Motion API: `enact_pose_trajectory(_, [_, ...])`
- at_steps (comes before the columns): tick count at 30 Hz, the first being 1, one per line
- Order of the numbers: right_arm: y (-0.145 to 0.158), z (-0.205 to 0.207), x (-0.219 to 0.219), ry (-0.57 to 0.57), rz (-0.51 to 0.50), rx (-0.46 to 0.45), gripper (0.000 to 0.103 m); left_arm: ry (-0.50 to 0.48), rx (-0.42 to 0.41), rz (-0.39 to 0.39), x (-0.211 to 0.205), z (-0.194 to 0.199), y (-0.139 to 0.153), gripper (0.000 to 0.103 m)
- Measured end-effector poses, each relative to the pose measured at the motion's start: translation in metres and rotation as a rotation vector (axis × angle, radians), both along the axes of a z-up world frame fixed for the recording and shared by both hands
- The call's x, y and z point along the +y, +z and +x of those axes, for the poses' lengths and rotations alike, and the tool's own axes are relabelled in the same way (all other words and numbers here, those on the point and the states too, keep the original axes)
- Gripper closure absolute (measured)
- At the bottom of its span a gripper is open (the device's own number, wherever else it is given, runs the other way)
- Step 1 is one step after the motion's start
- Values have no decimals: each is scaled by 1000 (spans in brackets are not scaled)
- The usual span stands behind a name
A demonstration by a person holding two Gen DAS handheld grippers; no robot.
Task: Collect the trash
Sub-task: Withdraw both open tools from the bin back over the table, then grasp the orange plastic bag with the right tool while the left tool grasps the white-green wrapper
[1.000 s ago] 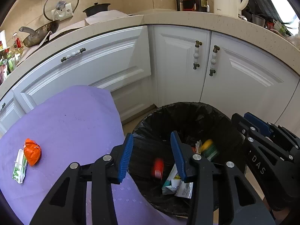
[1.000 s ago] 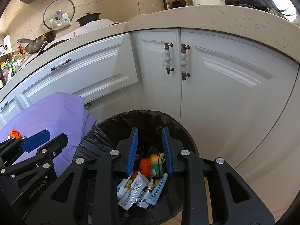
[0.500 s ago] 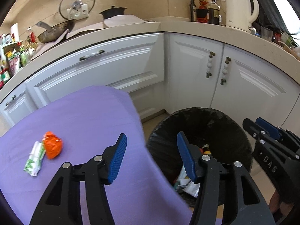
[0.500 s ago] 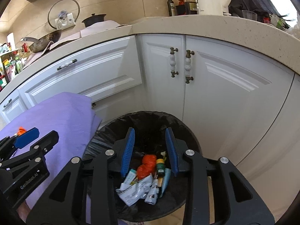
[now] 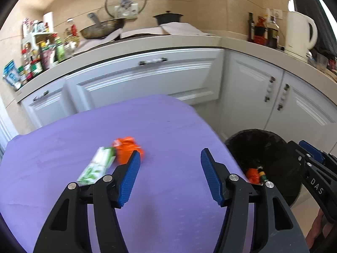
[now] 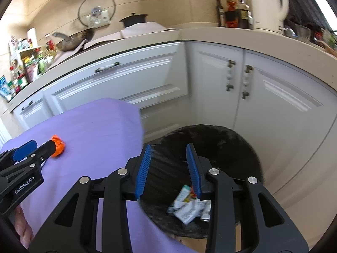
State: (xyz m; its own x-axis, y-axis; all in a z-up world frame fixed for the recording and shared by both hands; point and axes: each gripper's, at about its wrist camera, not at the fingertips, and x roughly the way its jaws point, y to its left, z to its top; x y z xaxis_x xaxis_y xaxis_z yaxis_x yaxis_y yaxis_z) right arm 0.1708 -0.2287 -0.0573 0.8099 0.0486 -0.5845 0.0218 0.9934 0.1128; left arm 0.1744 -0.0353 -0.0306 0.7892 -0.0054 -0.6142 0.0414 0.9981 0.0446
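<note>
Now, with your left claw [image 5: 168, 176] empty and its jaws opening over the purple surface [image 5: 168, 126], and your right claw [image 6: 168, 169] parted and empty above the bin [image 6: 248, 147], centre the orange wrapper [image 5: 126, 149] and green-and-white packet [image 5: 96, 165] between the pads before closing.

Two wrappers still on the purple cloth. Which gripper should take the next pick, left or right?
Left. The left gripper, jaws opening and empty, already faces the orange wrapper and green-white packet. The right gripper hangs empty over the bin.
</note>
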Motion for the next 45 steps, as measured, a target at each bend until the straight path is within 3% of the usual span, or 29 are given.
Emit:
enact_pose_trajectory(21, [-3,34,144,261,-30,42,67,293,24,1,159,-16,-11,40])
enact_pose_trajectory(24, [-4,40,163,290,-36,42,57,334,31,3,179,-17,-13,40])
enact_pose_trajectory(35, [-12,63,216,366,-78,67,57,438,48,6,233,-22,-21,38])
enact_pose_trajectory(45, [-29,81,227,368,-99,145,57,473,76,-3,254,-24,-30,36])
